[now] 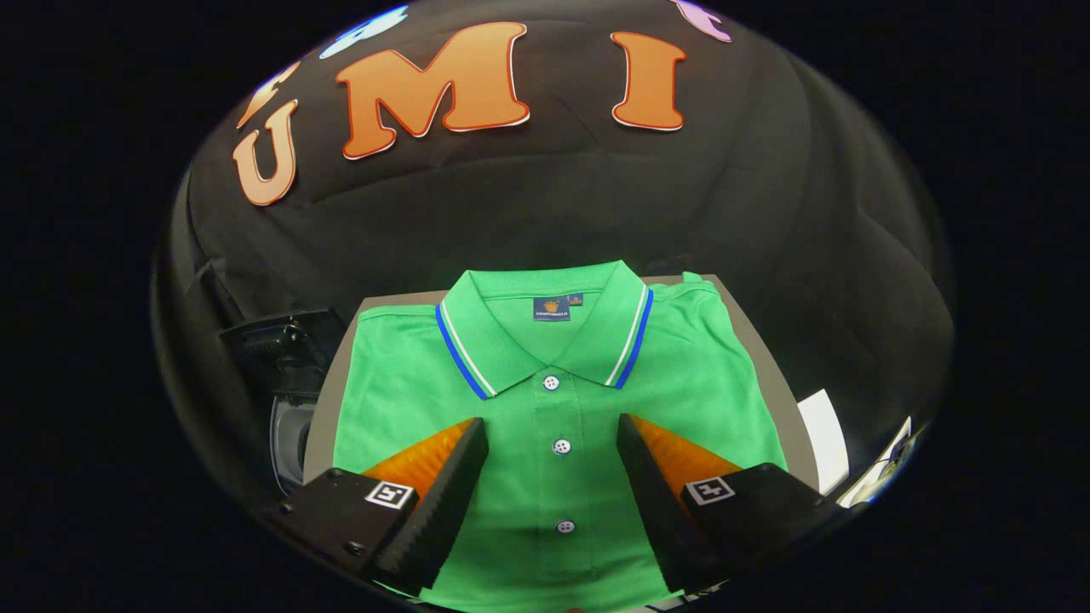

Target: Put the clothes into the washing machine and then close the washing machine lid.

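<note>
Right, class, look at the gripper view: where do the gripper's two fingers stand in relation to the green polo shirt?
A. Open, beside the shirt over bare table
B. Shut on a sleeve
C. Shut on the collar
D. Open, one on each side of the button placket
D: the gripper has its fingers spread apart, with the white buttons of the folded green polo shirt showing in the gap between them.

I am in a recording booth, not a home: black cloth wall (pixel 545 196) drapes behind a small grey table (pixel 766 366), my gripper (pixel 552 443) open over it.
</note>
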Motion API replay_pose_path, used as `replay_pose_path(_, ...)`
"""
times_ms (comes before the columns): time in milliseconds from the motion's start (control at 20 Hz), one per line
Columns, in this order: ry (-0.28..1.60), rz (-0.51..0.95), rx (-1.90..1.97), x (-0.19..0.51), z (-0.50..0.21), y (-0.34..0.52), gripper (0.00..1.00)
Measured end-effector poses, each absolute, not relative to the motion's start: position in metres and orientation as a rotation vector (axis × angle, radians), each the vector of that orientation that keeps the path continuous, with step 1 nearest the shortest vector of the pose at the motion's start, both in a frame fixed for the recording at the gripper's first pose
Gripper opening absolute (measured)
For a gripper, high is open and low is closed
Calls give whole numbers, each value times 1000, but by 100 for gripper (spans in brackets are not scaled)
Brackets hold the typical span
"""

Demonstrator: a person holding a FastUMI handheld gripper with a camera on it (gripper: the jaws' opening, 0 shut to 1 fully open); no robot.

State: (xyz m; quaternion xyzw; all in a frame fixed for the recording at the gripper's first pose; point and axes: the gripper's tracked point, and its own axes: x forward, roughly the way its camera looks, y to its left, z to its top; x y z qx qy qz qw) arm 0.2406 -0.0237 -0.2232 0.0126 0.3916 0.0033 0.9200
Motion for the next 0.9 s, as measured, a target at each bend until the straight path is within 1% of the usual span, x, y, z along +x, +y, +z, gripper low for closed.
replay_pose_path(300,871,8,19,242,-222,-22,100)
replay_pose_path(450,900,36,4,243,-222,-18,91)
replay_pose_path(550,909,87,-23,242,-223,-13,85)
replay_pose_path(600,906,102,-30,242,-223,-14,70)
replay_pose_path(750,907,115,-30,243,-221,-21,46)
replay_pose_path(900,939,104,-28,244,-223,-18,40)
